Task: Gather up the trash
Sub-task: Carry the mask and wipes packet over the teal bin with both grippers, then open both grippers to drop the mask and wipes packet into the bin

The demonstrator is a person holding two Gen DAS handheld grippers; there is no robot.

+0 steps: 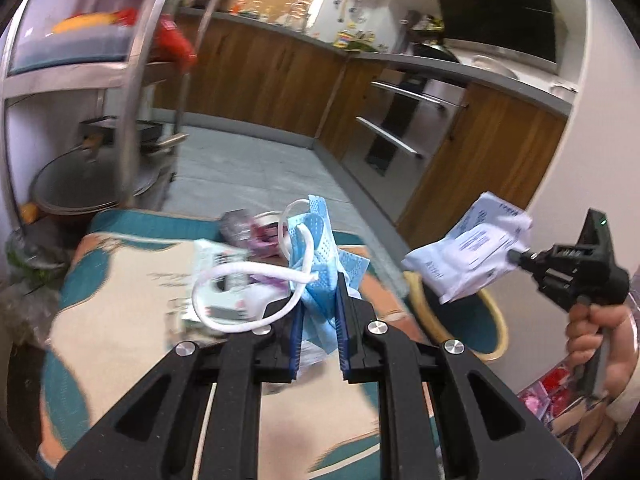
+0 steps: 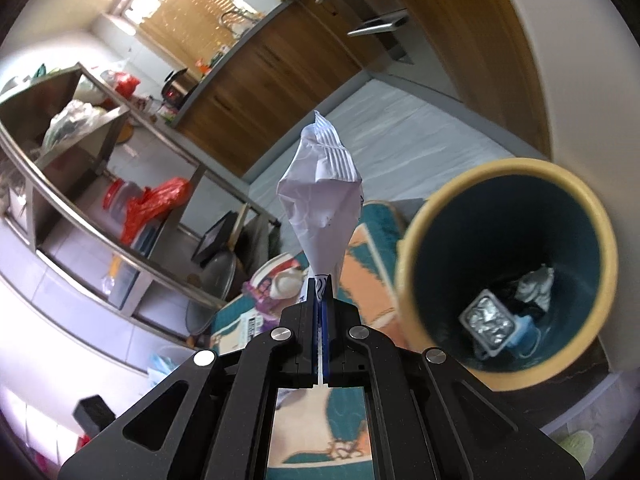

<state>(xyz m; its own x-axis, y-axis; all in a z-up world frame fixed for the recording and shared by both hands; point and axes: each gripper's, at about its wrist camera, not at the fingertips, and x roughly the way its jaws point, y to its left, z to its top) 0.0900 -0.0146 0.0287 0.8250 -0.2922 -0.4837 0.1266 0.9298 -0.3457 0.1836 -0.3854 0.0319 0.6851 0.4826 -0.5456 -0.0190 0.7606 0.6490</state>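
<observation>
Carrying: I have two pieces of trash up at once; the white wrapper [image 2: 320, 196] in my right gripper [image 2: 321, 304], the blue face mask [image 1: 320, 256] in my left gripper [image 1: 319, 320]
Right jaws: pressed almost together on the wrapper's pinched tail; its crumpled body stands straight out past the tips, along the fingers
Left jaws: narrow, clamped on the bunched mask; its white ear loop [image 1: 248, 292] dangles off to the left
Bin: the teal bin with the yellow rim [image 2: 508, 184] sits just to the right of my right gripper, mouth open toward me; foil and crumpled bits already lie at the bottom
Key relation: the wrapper lies left of the rim, not yet over the mouth; the right hand is clearly the nearer one, I judge it drops first
Left behind: more litter [image 1: 240, 240] lies on the patterned mat [image 1: 120, 320] beyond the mask
Risk: the ear loop could snag on the rim
</observation>
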